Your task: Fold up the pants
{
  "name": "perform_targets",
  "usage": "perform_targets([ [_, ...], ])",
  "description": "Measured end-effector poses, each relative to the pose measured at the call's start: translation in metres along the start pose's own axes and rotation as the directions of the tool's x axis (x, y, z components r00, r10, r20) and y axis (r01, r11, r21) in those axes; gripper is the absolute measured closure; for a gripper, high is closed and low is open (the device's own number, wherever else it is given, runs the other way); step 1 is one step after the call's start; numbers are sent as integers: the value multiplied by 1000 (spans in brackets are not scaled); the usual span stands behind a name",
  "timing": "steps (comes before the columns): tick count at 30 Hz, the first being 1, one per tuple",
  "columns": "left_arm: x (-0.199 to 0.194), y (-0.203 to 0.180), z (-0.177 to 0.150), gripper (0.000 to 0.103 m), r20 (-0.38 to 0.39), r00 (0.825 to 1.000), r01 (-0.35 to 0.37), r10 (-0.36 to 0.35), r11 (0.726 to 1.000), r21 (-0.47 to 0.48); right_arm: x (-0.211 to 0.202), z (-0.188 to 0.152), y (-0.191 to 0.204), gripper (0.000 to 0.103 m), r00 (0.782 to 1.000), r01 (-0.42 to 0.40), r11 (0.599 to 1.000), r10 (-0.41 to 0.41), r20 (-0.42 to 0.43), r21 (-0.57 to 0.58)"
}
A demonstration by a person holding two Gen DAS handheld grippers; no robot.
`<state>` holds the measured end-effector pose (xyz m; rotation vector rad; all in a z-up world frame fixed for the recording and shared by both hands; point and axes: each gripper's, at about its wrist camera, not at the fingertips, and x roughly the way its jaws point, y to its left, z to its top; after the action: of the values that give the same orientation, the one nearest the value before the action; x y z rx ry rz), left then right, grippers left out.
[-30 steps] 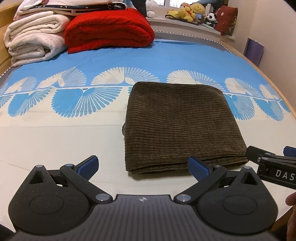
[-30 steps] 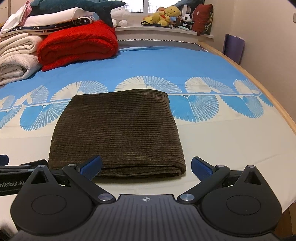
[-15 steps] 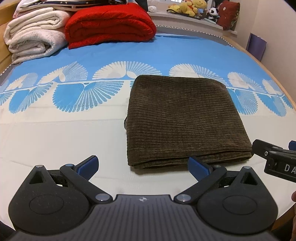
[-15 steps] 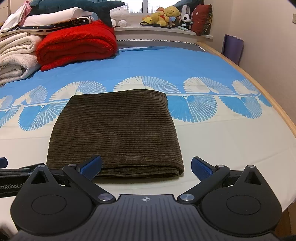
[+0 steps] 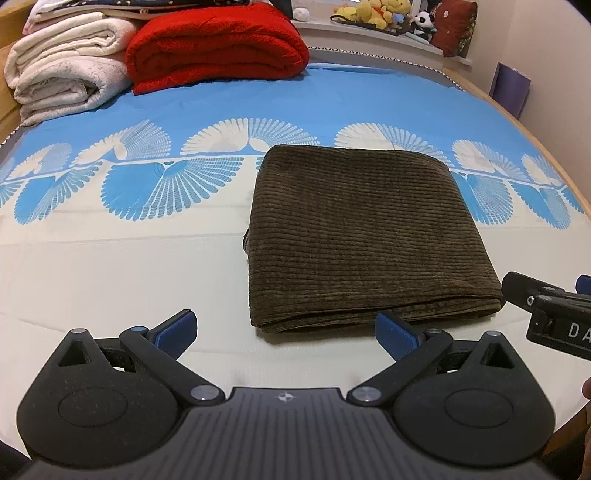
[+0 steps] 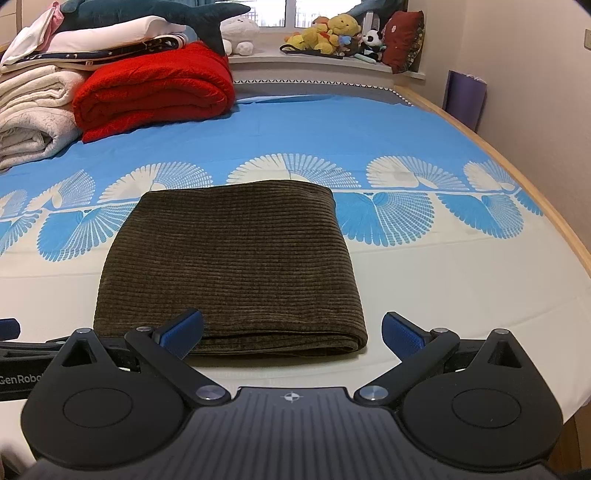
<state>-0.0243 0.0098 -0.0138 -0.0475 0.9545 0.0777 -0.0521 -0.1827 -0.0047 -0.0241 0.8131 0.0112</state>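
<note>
A: Start with the left wrist view. What does the left claw (image 5: 283, 330) have?

B: Nothing. Its blue-padded fingers (image 5: 176, 328) are spread wide over the bare cream part of the bed (image 5: 110, 266), clear of any cloth.

A: And the pants (image 5: 364, 236)?

B: Folded into a flat brown corduroy rectangle, lying on the bed ahead and a little to the right of the claw. Their near folded edge sits just beyond the right-hand pad. The far edge reaches the band of blue fan shapes on the sheet.

A: Anything else in that view?

B: The right claw (image 5: 546, 306) pokes in from the right edge, its tip just beside the near right corner of the pants; whether it touches, I cannot tell. At the head of the bed, a folded red blanket (image 5: 218, 44) beside a stack of white blankets (image 5: 66, 77).

A: Now the right wrist view.

B: The right claw (image 6: 292, 334) gapes wide too, holding nothing. The pants (image 6: 232, 266) lie straight ahead, near edge just past the pads, the left pad overlapping that edge in the picture. The left claw (image 6: 14, 350) shows at the left edge. Plush toys (image 6: 328, 33) line the window sill beyond the bed.
</note>
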Motion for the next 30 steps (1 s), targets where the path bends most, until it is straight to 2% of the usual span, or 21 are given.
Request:
perform_targets([
  [30, 1, 0, -1, 0, -6, 1000, 12, -12, 1000, -5, -2, 1, 3, 1, 1000, -3, 1000, 3, 1, -2],
])
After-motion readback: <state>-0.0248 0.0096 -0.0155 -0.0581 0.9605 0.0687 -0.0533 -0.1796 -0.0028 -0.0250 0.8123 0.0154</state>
